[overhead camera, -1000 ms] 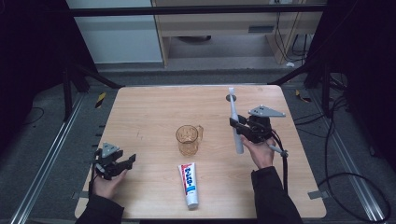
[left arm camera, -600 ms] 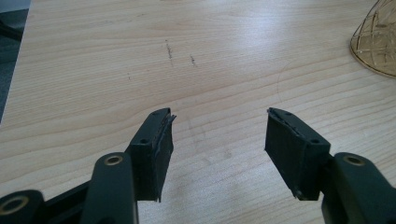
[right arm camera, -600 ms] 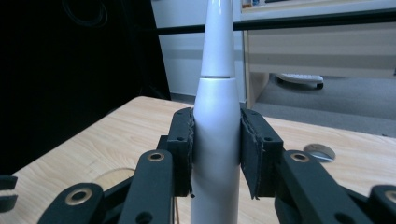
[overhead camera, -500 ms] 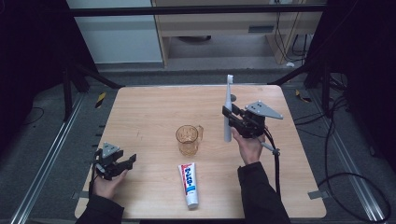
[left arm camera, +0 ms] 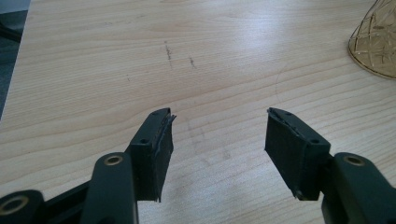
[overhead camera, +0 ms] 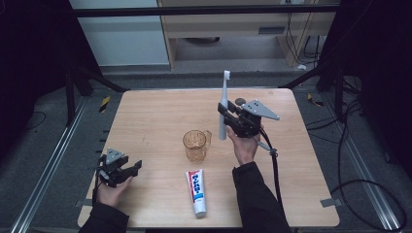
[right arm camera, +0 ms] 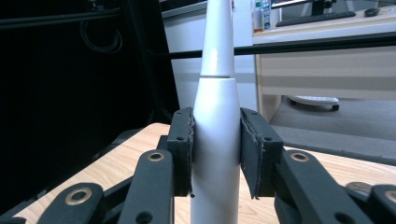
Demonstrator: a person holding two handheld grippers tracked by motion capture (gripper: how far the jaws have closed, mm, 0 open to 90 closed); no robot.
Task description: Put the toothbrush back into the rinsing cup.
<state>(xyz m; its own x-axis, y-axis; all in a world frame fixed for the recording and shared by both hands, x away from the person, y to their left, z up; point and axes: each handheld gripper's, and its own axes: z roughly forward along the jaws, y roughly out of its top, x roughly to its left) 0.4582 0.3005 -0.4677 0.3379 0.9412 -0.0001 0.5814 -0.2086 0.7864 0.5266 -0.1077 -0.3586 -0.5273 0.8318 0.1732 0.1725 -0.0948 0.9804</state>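
right gripper (overhead camera: pixel 224 116) clamped on the toothbrush (overhead camera: pixel 224 104), pads pressing both sides of the white handle; brush upright, head at top, lower end hanging in the air just right of the cup (overhead camera: pixel 196 145) and apart from it; in the right gripper view the toothbrush (right arm camera: pixel 217 140) rises between the two black jaws of the right gripper (right arm camera: pixel 215 154), handle narrowing toward the neck above them; the hand under this gripper is over the right half of the tabletop (overhead camera: pixel 150 116); left gripper (overhead camera: pixel 131 167) rests low at the near left corner, jaws apart, nothing between them; left gripper view confirms: left gripper (left arm camera: pixel 217 135) spread over bare wood, cup (left arm camera: pixel 376 44) at far right edge, well apart; amber cup stands mid tabletop, handle to the right; toothpaste (overhead camera: pixel 196 190) lies flat near the front edge, just in front of the cup, not touching it.
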